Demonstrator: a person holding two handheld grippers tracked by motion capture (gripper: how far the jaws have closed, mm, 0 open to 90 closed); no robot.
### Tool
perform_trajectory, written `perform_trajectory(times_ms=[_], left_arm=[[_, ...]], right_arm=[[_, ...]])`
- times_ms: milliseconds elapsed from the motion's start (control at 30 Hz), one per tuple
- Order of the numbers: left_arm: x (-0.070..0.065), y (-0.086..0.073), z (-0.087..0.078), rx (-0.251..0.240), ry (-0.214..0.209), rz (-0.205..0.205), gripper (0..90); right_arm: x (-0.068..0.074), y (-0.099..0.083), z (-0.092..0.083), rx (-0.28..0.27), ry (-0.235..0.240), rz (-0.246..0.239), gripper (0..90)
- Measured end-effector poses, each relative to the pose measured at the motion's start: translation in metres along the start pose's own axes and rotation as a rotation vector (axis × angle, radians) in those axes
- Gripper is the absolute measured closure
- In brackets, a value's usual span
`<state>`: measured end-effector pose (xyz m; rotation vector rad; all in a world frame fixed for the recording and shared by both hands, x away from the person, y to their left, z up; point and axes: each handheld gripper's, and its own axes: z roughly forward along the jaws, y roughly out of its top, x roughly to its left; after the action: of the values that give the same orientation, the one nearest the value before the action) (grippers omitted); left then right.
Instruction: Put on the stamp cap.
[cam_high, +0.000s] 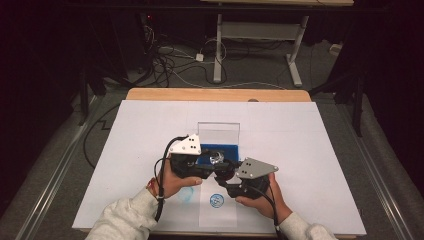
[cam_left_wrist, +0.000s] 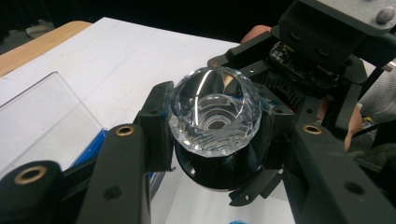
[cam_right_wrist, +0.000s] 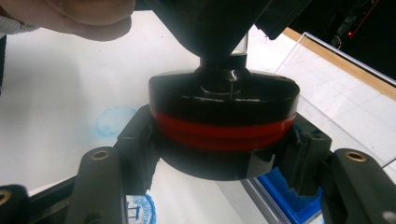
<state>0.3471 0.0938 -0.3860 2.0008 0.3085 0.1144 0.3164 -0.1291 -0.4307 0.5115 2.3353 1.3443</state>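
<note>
Both grippers clamped on one stamp, held above the middle of the table.

The left gripper (cam_left_wrist: 212, 140) has its jaws pressed on the stamp's clear faceted knob (cam_left_wrist: 215, 112); the right gripper (cam_right_wrist: 224, 154) grips the stamp's black base with the red band (cam_right_wrist: 224, 128). The two hands (cam_high: 175, 182) meet near the table's front edge, wrists angled inward, forearms coming in low. Just beyond them lies a clear open case (cam_high: 218, 131) holding a blue ink pad (cam_high: 227, 150). A round blue print (cam_high: 216, 200) marks the white sheet (cam_high: 300, 140) nearby.
</note>
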Motion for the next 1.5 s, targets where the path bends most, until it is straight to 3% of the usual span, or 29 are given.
perform_trajectory(times_ms=[100,200,433,733,800,933,1067,1300,1500], left_arm=[[-0.0032,0.0015,0.0000,0.005,0.023,0.019,54.8],[-0.0026,0.0020,-0.0019,-0.003,0.020,0.016,54.8],[-0.0035,-0.0007,0.0008,0.000,0.014,0.020,54.7],[-0.0034,-0.0010,0.0025,0.012,0.010,0.014,54.7],[-0.0049,-0.0001,0.0030,0.019,0.015,0.026,54.7],[-0.0089,0.0018,0.0050,0.025,0.039,0.046,54.7],[-0.0089,0.0006,0.0068,0.027,0.043,0.036,54.7],[-0.0089,0.0016,0.0069,0.040,0.057,0.038,54.7],[-0.0098,0.0034,0.0054,0.036,0.067,0.043,54.6]], right_arm=[[-0.0029,-0.0006,-0.0001,-0.011,0.022,0.040,39.1],[-0.0024,0.0016,-0.0028,-0.014,0.001,0.015,39.0],[-0.0020,0.0011,-0.0022,0.004,0.016,0.022,39.1],[-0.0018,0.0010,-0.0024,0.019,0.004,-0.015,39.1],[0.0010,0.0018,-0.0017,0.033,-0.011,-0.048,39.1],[0.0010,0.0022,-0.0009,0.029,0.001,-0.019,39.1],[-0.0007,-0.0017,0.0011,0.026,0.009,0.005,39.0],[-0.0030,-0.0030,0.0021,0.019,0.024,0.008,38.7],[-0.0027,-0.0035,0.0004,0.000,0.007,-0.005,38.4]])
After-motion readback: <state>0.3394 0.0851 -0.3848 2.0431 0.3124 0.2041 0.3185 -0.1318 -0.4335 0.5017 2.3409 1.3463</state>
